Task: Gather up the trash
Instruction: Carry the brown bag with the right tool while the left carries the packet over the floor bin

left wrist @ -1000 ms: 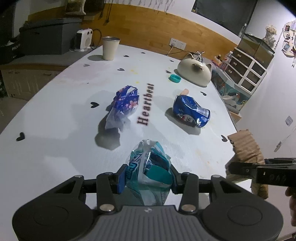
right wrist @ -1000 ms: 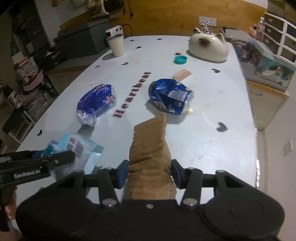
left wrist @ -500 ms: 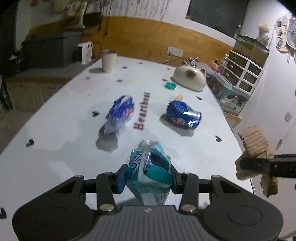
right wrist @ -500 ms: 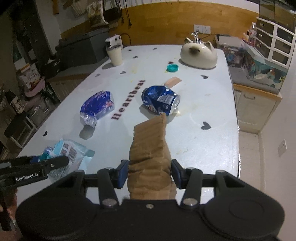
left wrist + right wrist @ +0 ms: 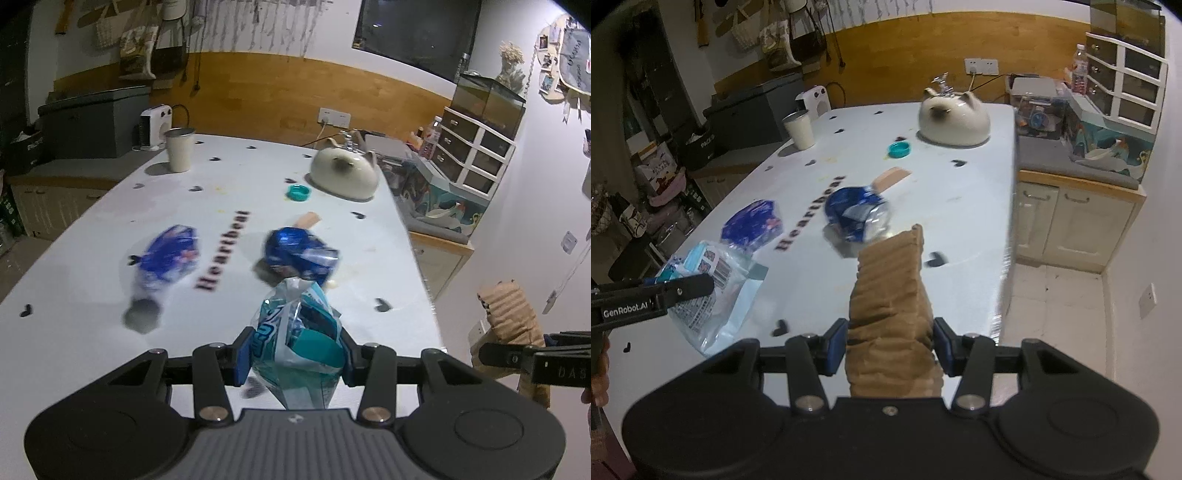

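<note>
My left gripper (image 5: pixel 295 356) is shut on a teal and clear plastic wrapper (image 5: pixel 299 339), held up off the white table (image 5: pixel 92 295). My right gripper (image 5: pixel 889 345) is shut on a crumpled brown paper bag (image 5: pixel 892 291), also lifted. In the right wrist view the wrapper (image 5: pixel 713 291) hangs at the left under the left gripper's finger. The paper bag (image 5: pixel 511 325) shows at the right edge of the left wrist view. On the table lie a crushed blue can (image 5: pixel 299 256) (image 5: pixel 855 214) and a blue flowered wrapper (image 5: pixel 166 258) (image 5: pixel 751 223).
Farther back on the table are a small tan block (image 5: pixel 890 179), a teal cap (image 5: pixel 899 149), a cream cat-shaped dish (image 5: pixel 955 118) and a cup (image 5: pixel 799 129). A low cabinet (image 5: pixel 1075 218) and tiled floor lie right of the table's edge.
Both grippers have pulled back and risen from the table with their loads. The can and blue wrapper now sit farther off. Both grips are unchanged.
</note>
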{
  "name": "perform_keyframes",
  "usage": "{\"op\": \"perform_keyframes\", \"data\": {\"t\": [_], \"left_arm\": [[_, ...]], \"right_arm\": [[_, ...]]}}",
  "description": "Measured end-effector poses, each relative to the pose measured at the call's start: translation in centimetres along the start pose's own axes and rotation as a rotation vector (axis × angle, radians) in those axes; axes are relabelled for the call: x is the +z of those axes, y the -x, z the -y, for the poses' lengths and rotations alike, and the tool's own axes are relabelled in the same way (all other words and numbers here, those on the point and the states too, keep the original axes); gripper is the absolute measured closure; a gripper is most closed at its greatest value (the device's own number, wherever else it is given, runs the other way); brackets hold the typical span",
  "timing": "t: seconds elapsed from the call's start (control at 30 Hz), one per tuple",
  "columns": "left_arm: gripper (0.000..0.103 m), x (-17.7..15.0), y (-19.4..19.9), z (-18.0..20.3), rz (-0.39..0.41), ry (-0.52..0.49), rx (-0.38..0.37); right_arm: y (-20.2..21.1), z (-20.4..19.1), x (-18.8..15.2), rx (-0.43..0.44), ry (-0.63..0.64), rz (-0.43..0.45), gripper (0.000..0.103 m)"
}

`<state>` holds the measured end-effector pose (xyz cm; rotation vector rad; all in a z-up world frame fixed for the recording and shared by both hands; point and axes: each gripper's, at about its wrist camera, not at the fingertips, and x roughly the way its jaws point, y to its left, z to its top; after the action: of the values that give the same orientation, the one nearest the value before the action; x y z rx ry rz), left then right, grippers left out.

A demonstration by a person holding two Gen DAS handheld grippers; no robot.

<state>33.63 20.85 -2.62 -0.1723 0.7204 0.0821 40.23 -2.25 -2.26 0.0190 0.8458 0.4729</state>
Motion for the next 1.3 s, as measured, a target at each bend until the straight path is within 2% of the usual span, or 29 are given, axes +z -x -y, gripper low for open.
{"op": "perform_keyframes", "data": {"t": [0.33,0.73,1.0,1.13,1.3], "left_arm": [[0.057,0.2,-4.6,11.8,-0.033,-0.059,-0.040],[0.057,-1.5,-11.7,24.2,-0.128,-0.182,-0.150],[0.057,-4.3,-17.0,30.1,-0.227,-0.240,-0.212],[0.057,-6.6,-19.8,32.7,-0.285,-0.267,-0.236],[0.057,-10.3,-24.2,35.1,-0.372,-0.256,-0.255]], "right_arm": [[1.3,11.7,0.3,-0.010,-0.017,0.011,0.053],[1.4,25.3,-3.0,-0.106,-0.133,-0.030,0.053],[-0.2,32.2,-6.9,-0.179,-0.251,-0.078,0.053],[-1.5,35.1,-9.5,-0.207,-0.312,-0.117,0.053],[-3.5,38.4,-13.0,-0.258,-0.367,-0.180,0.053]]}}
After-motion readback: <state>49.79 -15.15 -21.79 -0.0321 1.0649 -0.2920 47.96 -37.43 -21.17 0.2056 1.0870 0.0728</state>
